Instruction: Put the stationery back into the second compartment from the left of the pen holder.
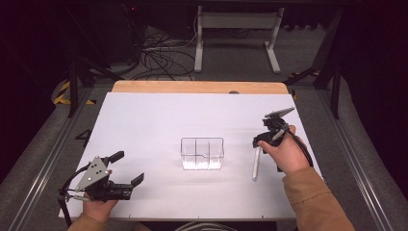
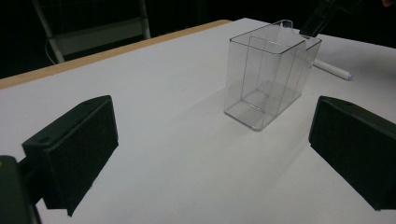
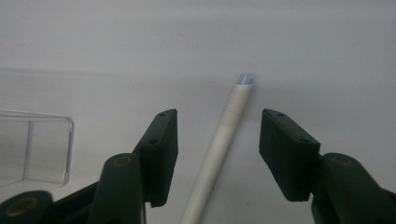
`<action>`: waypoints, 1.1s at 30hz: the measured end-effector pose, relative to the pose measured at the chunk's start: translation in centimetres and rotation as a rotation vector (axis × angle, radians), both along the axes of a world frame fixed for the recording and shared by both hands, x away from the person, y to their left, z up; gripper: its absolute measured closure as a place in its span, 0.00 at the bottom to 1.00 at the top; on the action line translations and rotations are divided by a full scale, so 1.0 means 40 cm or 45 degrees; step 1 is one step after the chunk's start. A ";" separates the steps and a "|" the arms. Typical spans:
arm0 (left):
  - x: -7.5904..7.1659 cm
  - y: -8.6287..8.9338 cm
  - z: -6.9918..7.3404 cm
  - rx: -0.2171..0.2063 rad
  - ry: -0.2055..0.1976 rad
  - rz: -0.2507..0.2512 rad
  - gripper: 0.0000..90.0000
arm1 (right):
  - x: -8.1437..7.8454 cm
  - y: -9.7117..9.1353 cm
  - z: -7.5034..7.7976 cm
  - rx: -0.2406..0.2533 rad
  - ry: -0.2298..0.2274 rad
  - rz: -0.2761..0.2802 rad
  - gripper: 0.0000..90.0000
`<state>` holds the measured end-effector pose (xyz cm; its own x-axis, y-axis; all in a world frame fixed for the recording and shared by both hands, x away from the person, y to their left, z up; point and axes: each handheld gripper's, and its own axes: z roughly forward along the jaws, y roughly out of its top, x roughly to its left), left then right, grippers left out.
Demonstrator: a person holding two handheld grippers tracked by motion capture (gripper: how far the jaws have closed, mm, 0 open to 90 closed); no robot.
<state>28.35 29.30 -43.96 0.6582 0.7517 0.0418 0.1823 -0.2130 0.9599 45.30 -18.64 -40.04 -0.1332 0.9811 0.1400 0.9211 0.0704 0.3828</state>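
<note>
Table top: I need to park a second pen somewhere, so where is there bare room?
Bare: the white table behind and left of the clear box, and in front of it. Crowded: right of the box, where the right gripper straddles the pen.

You work at a white table (image 1: pixel 159 120) with a bare wooden strip (image 1: pixel 197 87) along its far edge. Beyond it you see grey carpet (image 1: pixel 240 62), a tangle of black cables (image 1: pixel 159 55) and a white frame (image 1: pixel 238 29) on two feet. Dark stands (image 1: pixel 332 67) flank the table; the room behind is dim.
</note>
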 end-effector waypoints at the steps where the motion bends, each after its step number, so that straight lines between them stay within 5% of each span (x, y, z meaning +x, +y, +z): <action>1: 0.000 -0.001 0.000 -0.001 0.003 0.001 0.02 | 0.002 0.001 -0.002 -0.008 0.018 -0.007 0.56; 33: 0.000 -0.008 -0.005 0.032 0.005 -0.005 0.03 | 0.032 0.035 -0.057 -0.081 0.192 -0.155 0.77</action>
